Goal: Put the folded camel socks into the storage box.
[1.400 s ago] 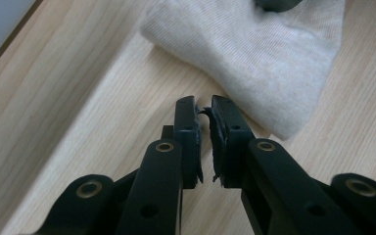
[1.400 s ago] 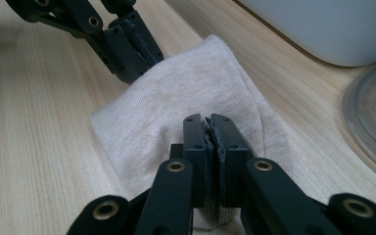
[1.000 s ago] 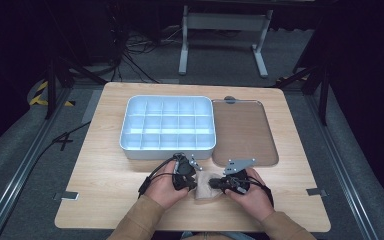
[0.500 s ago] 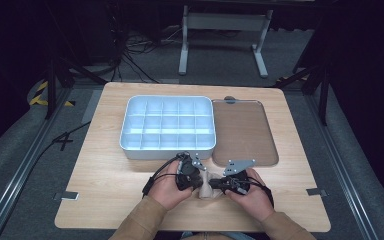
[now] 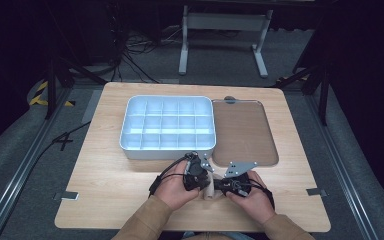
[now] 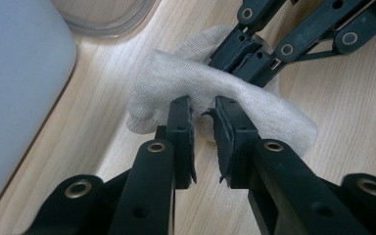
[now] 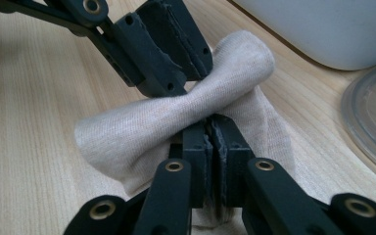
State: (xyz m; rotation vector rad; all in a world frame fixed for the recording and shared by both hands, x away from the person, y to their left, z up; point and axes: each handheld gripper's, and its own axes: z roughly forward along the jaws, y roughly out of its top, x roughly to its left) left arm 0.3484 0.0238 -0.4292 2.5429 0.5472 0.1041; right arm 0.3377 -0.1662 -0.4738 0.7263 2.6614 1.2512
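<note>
You've got the beige cloth (image 5: 209,191) lying at the near edge of the table (image 5: 105,200), between your two hands, and both claws are on it. Your right gripper (image 7: 210,128) has its jaws pinched tight on a fold near the middle, so the fabric waists in like a bow; keep that clamp firm, it looks like your anchor. Your left gripper (image 6: 203,113) has its jaws drawn narrow, with only a slim gap, nipping the cloth's raised ridge; that bite looks shallow, so take more fabric before you pull. Draw the hands apart gently and level, or the thin pinch may slip. Farther off, the compartment tray (image 5: 167,126) sits just beyond, with the clear lid (image 5: 242,131) on its right, so keep your elbows low.
</note>
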